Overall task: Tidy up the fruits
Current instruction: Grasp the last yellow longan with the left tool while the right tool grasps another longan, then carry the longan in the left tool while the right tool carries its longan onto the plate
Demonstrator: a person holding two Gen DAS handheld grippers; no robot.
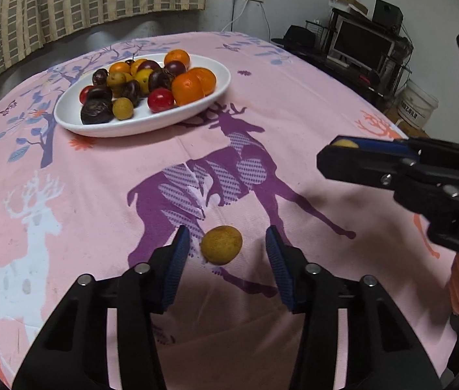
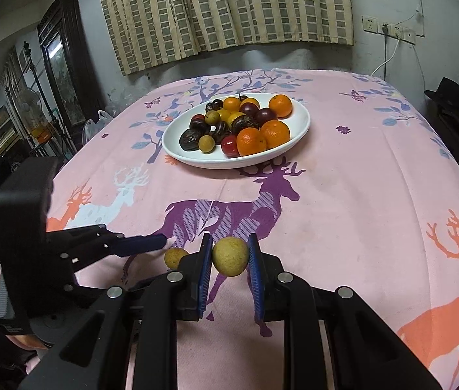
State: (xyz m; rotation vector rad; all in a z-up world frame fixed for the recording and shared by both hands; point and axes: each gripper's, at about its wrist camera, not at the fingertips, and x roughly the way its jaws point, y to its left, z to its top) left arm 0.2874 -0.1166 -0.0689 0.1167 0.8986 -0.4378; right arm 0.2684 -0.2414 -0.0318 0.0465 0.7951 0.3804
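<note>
A white oval plate (image 1: 76, 120) (image 2: 300, 130) holds several oranges, dark plums, red fruits and small yellow-brown longans. My left gripper (image 1: 226, 247) is open, its blue pads on either side of a loose longan (image 1: 221, 244) that lies on the pink tablecloth; the pads do not touch it. That longan also shows in the right wrist view (image 2: 174, 256). My right gripper (image 2: 230, 253) is shut on another longan (image 2: 230, 256) and holds it above the cloth. The right gripper (image 1: 343, 146) appears at the right of the left wrist view, its longan (image 1: 345, 143) peeking out.
The pink tablecloth (image 2: 359, 195) with deer prints covers the whole table. A checked curtain (image 2: 223, 9) hangs behind it. A desk with a monitor (image 1: 362, 44) and a white bucket (image 1: 417, 104) stand beyond the table's right edge. Shelves and a dark cabinet (image 2: 63, 55) stand to the left.
</note>
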